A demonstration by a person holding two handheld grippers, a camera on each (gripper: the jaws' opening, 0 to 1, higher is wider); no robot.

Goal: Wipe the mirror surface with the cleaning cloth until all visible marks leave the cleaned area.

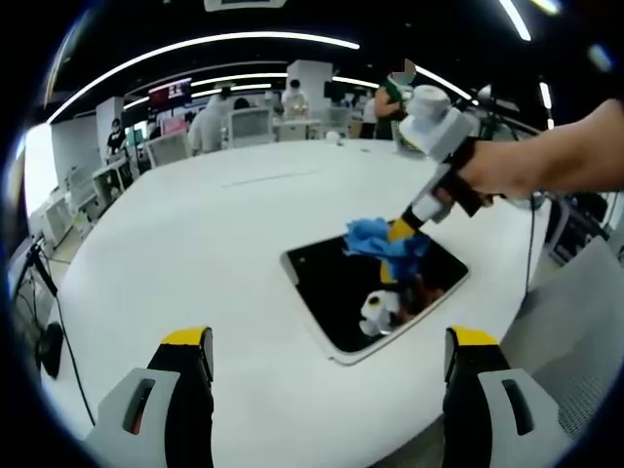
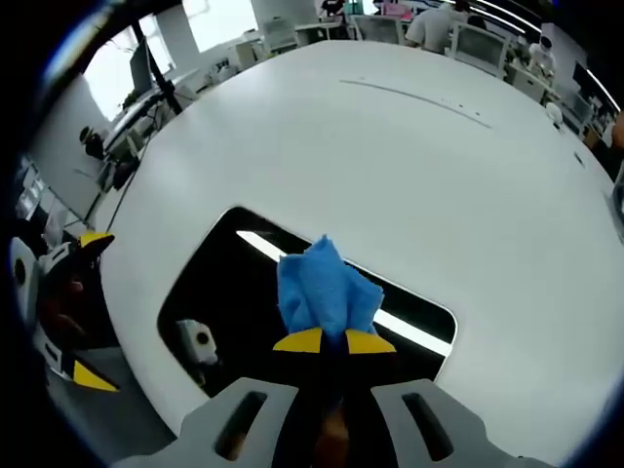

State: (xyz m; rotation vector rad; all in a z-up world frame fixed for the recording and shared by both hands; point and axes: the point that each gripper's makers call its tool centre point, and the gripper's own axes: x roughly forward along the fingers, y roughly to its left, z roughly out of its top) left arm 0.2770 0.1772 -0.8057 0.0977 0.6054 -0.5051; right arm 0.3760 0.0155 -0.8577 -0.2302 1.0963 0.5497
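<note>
Pinching a bunched blue cleaning cloth (image 2: pixel 325 291) between its yellow-tipped jaws, the right gripper (image 2: pixel 334 341) holds the cloth against the dark mirror (image 2: pixel 219 292), which lies flat on the white round table (image 2: pixel 409 166). In the left gripper view, the cloth (image 1: pixel 375 237) sits on the mirror's (image 1: pixel 336 283) far part, just under the right gripper (image 1: pixel 402 230) that a person's hand (image 1: pixel 507 168) brings in from the right. The left gripper (image 1: pixel 330 353) hangs near the table's (image 1: pixel 195 244) edge, well short of the mirror, its jaws spread wide with nothing between them. Reflected ceiling lights streak the glass.
</note>
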